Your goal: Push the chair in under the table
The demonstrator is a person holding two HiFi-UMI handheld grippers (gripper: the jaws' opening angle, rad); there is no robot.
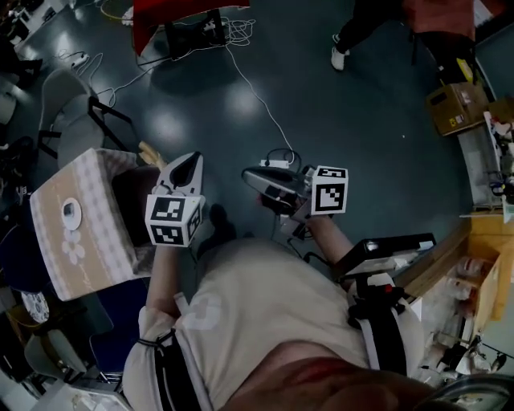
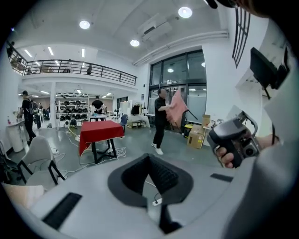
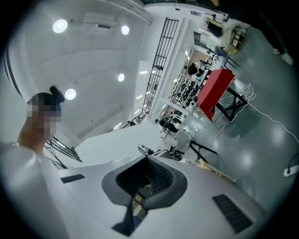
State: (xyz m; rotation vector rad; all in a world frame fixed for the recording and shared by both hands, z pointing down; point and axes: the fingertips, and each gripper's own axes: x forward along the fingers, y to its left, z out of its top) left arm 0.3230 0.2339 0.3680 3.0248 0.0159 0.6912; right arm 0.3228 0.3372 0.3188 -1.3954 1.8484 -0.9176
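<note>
I have both tools clenched on nothing: left tool (image 1: 186,166) and right tool (image 1: 254,179) hang well short of the red-covered surface (image 1: 173,14), the grey chair (image 1: 67,100) off to its left.

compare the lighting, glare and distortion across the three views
Head view: dim and underexposed, with soft pale glare patches on the glossy dark floor. Left gripper view: bright and even, the round ceiling lights blown out, the black balcony railing bowed by the wide lens. Right gripper view: scene tilted, strong barrel distortion, black corners.
</note>
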